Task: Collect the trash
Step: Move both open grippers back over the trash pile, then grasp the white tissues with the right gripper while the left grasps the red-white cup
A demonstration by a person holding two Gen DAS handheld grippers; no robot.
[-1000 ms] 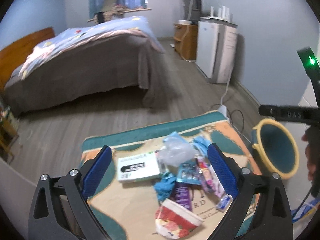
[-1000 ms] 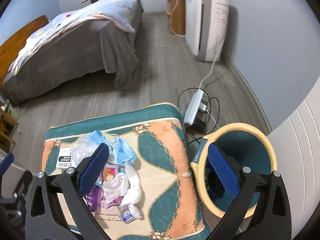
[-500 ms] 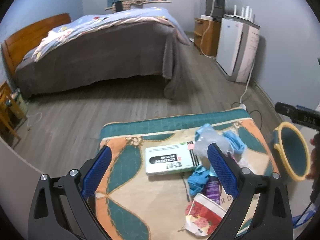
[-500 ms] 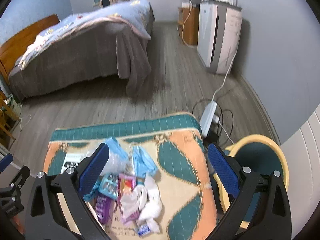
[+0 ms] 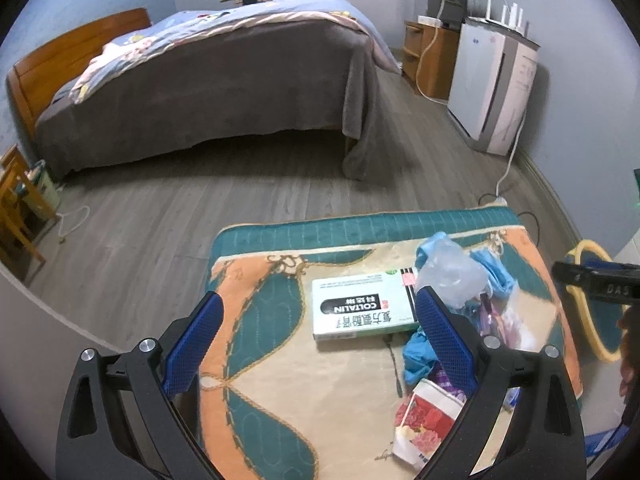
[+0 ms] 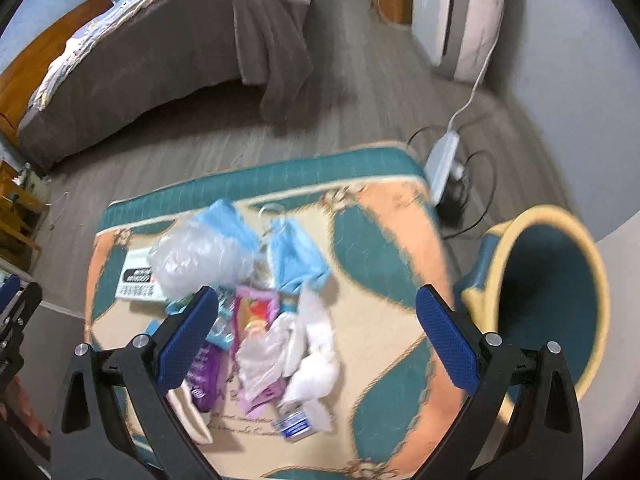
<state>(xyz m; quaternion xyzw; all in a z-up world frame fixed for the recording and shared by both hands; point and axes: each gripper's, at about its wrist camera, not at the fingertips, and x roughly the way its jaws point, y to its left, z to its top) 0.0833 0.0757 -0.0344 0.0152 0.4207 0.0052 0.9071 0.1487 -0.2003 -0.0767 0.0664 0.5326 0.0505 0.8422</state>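
- Left gripper (image 5: 318, 328): jaws spread wide, holding nothing, above the patterned mat (image 5: 280, 380).
- Right gripper (image 6: 316, 336): also wide open and empty, over the trash pile (image 6: 256, 304).
- White medicine box (image 5: 362, 307) lies flat beside the pile.
- Yellow-rimmed bin (image 6: 548, 304) stands just right of the mat.

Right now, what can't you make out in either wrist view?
- Bin floor: right wrist view, its own wall hides it, so contents unknown.
- Purple packet print: right view, motion blur, left finger covers part.
- Floral carton: left view, right finger overlaps it.
- Bin in left view: cut off by the right gripper.
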